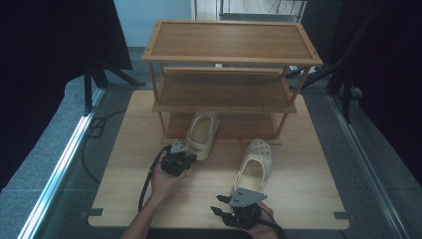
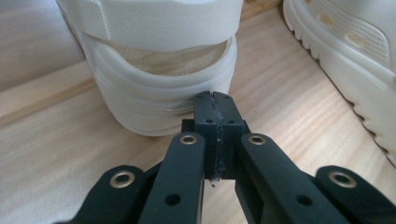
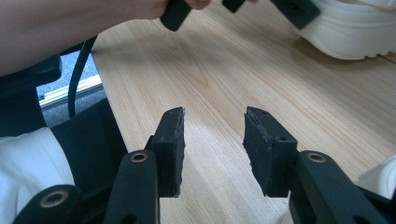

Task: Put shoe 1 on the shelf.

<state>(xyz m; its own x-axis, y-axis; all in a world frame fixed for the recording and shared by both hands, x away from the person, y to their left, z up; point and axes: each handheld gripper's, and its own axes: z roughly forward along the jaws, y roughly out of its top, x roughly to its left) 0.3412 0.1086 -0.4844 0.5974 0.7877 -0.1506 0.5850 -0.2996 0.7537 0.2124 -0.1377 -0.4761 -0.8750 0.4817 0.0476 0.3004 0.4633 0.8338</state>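
Cream clog (image 1: 201, 134) sits just ahead of the clenched, empty left gripper (image 1: 180, 155); right gripper (image 1: 234, 200) gapes, empty.

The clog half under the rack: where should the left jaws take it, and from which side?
Grip the clog's heel rim, coming from the person's side. The heel end points outward toward the left gripper while the toe sits under the rack's lowest shelf. That rim looks thin enough to pinch.

A cream rubber clog with a strap (image 1: 203, 135) lies at eleven o'clock of a matching cream perforated clog (image 1: 255, 164). The three-tier wooden shelf rack (image 1: 229, 59) is warm reddish brown, the pale wooden tabletop (image 1: 308, 189) light with fine straight grain. Both jaw sets are matte black with brass-coloured rivets.
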